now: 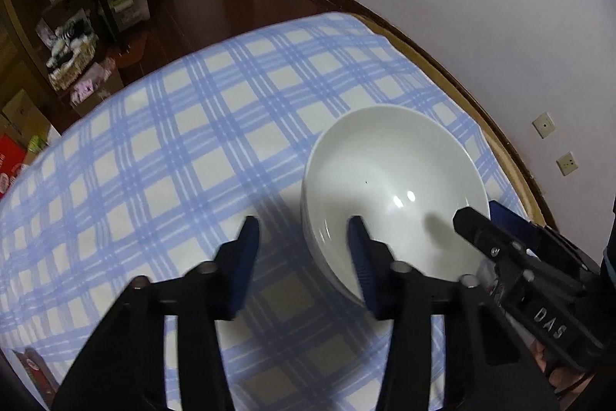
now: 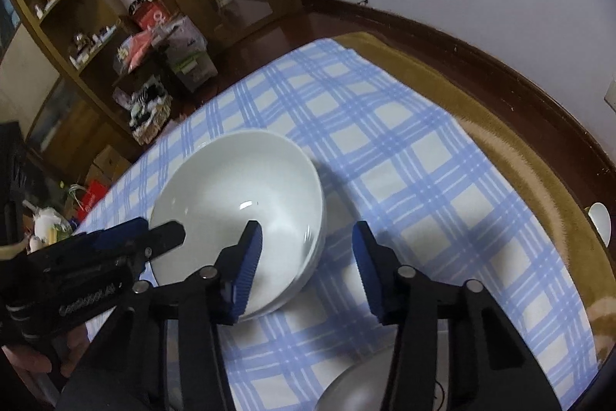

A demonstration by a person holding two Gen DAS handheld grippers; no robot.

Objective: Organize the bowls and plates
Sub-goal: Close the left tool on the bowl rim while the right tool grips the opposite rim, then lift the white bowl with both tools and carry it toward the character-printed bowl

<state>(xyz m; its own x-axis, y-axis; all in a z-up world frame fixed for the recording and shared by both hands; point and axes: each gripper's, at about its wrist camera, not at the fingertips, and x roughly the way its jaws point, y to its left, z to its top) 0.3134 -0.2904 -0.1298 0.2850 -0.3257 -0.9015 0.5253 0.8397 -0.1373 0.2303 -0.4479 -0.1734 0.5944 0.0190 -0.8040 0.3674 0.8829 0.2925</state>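
A stack of white bowls (image 1: 385, 172) (image 2: 238, 187) stands on the blue-and-white checked cloth (image 1: 192, 141). My left gripper (image 1: 304, 241) straddles the stack's left rim, one blue pad inside the top bowl and the other outside over the cloth. Neither pad presses on the rim, so it stands open. My right gripper (image 2: 306, 241) straddles the opposite rim the same way, also open with a clear gap to the wall. Each gripper shows in the other's view: the right gripper (image 1: 479, 214) and the left gripper (image 2: 161, 228), each with a finger on either side of the rim.
Another white bowl (image 2: 354, 384) peeks in at the near edge under my right gripper. A small white dish (image 2: 598, 222) sits on the tan table rim (image 2: 519, 149) by the wall. Shelves and boxes (image 1: 77, 26) crowd the floor beyond the table's far left.
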